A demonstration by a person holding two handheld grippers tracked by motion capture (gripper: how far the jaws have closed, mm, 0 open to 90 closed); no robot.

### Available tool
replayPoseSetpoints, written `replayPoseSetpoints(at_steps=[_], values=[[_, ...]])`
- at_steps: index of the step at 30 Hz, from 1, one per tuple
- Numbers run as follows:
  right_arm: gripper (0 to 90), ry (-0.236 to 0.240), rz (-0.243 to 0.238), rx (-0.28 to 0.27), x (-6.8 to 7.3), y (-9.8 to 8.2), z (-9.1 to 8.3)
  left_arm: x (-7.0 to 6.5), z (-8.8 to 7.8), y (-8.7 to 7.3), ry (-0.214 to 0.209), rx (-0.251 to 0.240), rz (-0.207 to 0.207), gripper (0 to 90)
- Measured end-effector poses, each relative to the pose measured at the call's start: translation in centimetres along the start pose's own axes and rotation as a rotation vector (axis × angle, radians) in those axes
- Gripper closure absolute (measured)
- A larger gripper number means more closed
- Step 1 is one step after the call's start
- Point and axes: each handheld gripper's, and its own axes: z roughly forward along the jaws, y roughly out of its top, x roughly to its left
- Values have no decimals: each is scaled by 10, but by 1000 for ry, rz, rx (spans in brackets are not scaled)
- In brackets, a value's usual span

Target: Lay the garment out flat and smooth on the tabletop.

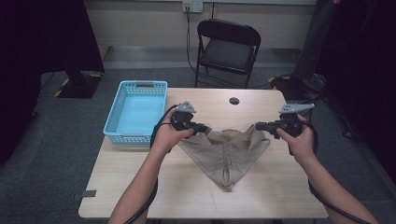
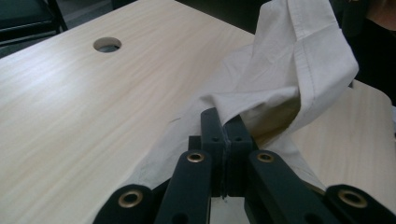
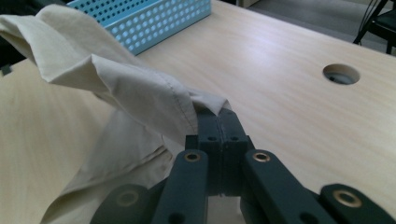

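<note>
I have the beige cotton garment [image 1: 227, 154] hanging between my two grippers over the middle of the pale wooden bench [image 1: 140, 186], its top edge lifted and its lower point trailing on the bench top toward me. My left gripper [image 1: 205, 129] has its jaws pressed together on one upper corner of the cloth; in the left gripper view the hemmed edge [image 2: 299, 60] rises away from the jaws. My right gripper [image 1: 258, 126] is pinched on the other upper corner, and in the right gripper view the fabric [image 3: 116, 84] drapes off to the side. To the left of the garment sits a light blue perforated plastic basket [image 1: 136, 112]. A round cable hole [image 1: 234, 101] lies beyond the garment, and a black folding chair [image 1: 227, 49] stands behind the bench. I can read no writing or labels.
</note>
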Motion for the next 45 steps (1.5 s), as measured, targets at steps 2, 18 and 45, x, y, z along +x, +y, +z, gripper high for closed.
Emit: replayPoseSetpoints(at_steps=[2, 18, 45], values=[[899, -26, 2, -10, -9, 11, 8, 11, 6, 7, 20, -7, -13, 899], [359, -196, -15, -30, -47, 56, 65, 67, 34, 38, 246, -56, -52, 286], [130, -118, -60, -19, 13, -1, 37, 1, 19, -9, 188, -71, -3, 145]])
